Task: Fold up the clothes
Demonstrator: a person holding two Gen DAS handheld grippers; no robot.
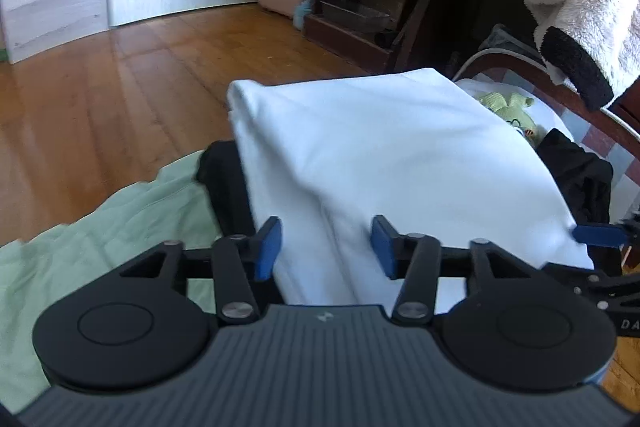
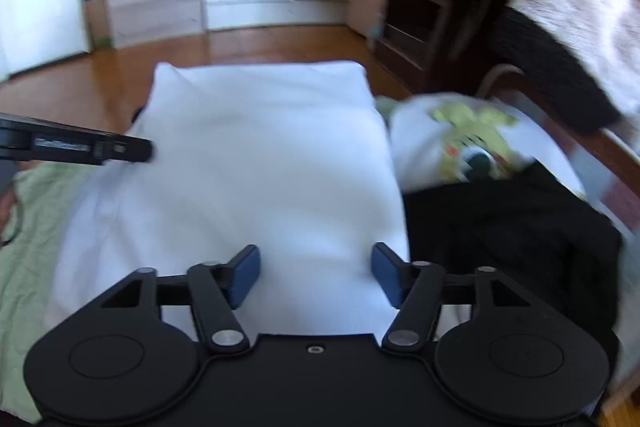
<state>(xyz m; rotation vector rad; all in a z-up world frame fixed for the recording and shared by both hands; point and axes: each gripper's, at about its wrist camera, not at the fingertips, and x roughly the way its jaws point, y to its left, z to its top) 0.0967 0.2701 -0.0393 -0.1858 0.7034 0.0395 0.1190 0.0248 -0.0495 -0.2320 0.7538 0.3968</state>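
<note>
1. The left hand-held gripper (image 1: 326,247) has its jaws spread; the near edge of the white folded garment (image 1: 380,155) lies between the blue pads (image 1: 269,247), which do not press it.
2. The right hand-held gripper (image 2: 316,275) is also spread, with the same white garment (image 2: 260,167) between and ahead of its pads and no pinch.
3. Under the garment, to the left, lies a green sheet (image 1: 100,247); to the right, a black garment (image 2: 512,235).
4. Further ahead on the right rests a white piece with a green print (image 2: 468,135).
5. Risk, in my judgement: the fold looks loose, so withdrawing carelessly could catch the edge and open it.
</note>
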